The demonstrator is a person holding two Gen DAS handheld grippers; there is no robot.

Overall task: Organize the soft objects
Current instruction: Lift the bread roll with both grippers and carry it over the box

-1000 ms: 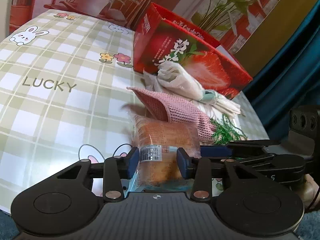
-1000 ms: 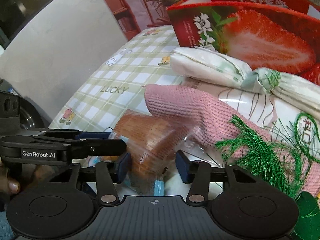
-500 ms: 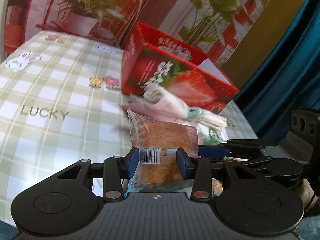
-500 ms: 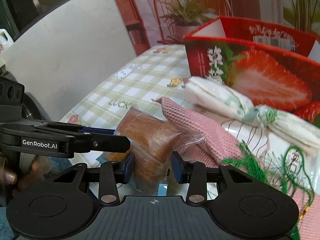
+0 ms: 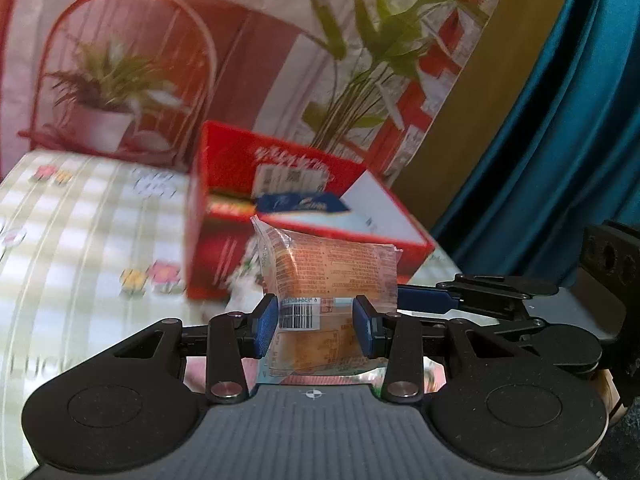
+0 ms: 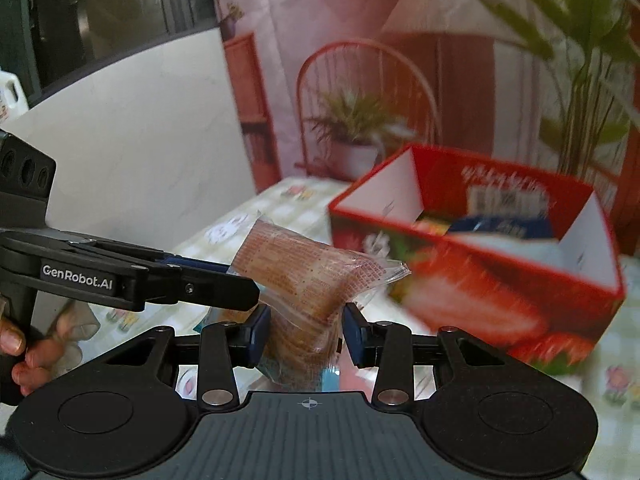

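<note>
A wrapped bread packet in clear plastic is held in the air by both grippers. My left gripper is shut on its lower end, by the barcode. My right gripper is shut on the same packet from the other side. The left gripper's body crosses the right wrist view at the left. A red strawberry box stands open on the table beyond the packet. It also shows in the right wrist view. A blue packet lies inside it.
The checked tablecloth with flower prints spreads to the left of the box. A printed backdrop with plants stands behind the table. A teal curtain hangs at the right. A white wall lies left in the right wrist view.
Both grippers have lifted the bread packet up off the pile of cloths. The pink cloth and the tied bundle have dropped out of view, and the open top of the box now shows.
</note>
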